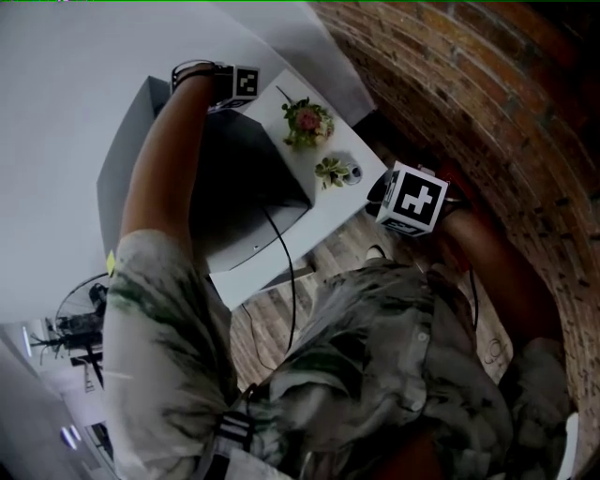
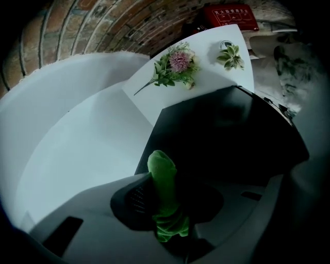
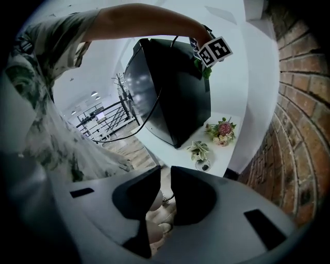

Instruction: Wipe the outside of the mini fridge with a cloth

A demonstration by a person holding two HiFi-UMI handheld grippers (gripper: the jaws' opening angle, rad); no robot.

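Cloth (image 2: 165, 172) gripped by left tongs (image 2: 164, 181); 1 fridge (image 2: 221, 134), 2 plants (image 2: 177, 66) (image 2: 230, 54)

A person's arm (image 1: 159, 178) hides part of the mini fridge (image 1: 253, 187).

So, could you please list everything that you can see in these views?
mini fridge: one, black, on the white table
cloth: one, green, at the fridge's top
flower bunch: one, pink with green leaves, lying on the table
small plant: one, green, in a little pot beside the flowers
table: one, white, by the brick wall
cable: one, black, draped across the fridge
box: one, red, beyond the table
brick wall: one, red-brown
floor: wood planks
left gripper: grey, fingers closed on the cloth
right gripper: grey, fingers almost together, empty
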